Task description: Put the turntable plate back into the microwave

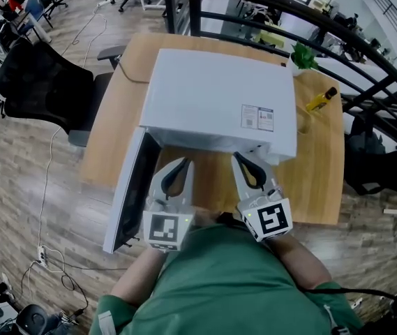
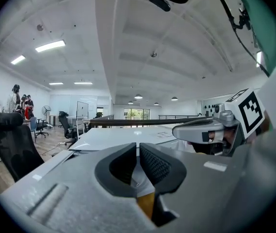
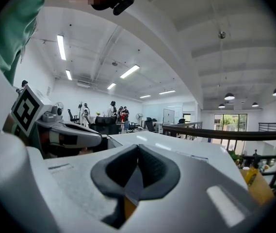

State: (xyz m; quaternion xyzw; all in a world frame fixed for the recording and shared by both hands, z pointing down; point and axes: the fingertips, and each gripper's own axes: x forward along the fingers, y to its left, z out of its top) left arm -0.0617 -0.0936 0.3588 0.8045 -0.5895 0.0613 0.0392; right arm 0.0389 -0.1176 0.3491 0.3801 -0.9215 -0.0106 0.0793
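The white microwave (image 1: 219, 100) stands on a wooden table (image 1: 317, 180), its door (image 1: 132, 187) swung open to the left. No turntable plate shows in any view, and the oven's inside is hidden under its top. My left gripper (image 1: 183, 161) and right gripper (image 1: 237, 156) hang side by side just in front of the oven's open front, both shut with nothing between the jaws. In the left gripper view the shut left gripper (image 2: 138, 148) looks across the microwave's top (image 2: 123, 137), with the right gripper (image 2: 210, 130) beside it. The right gripper view shows the shut right gripper (image 3: 138, 148) and the left gripper (image 3: 65, 132).
A black office chair (image 1: 41, 86) stands left of the table. At the table's far right lie a yellow object (image 1: 321, 99) and a small green plant (image 1: 303, 56). A dark railing (image 1: 365, 54) runs behind the table. Cables trail on the floor at left.
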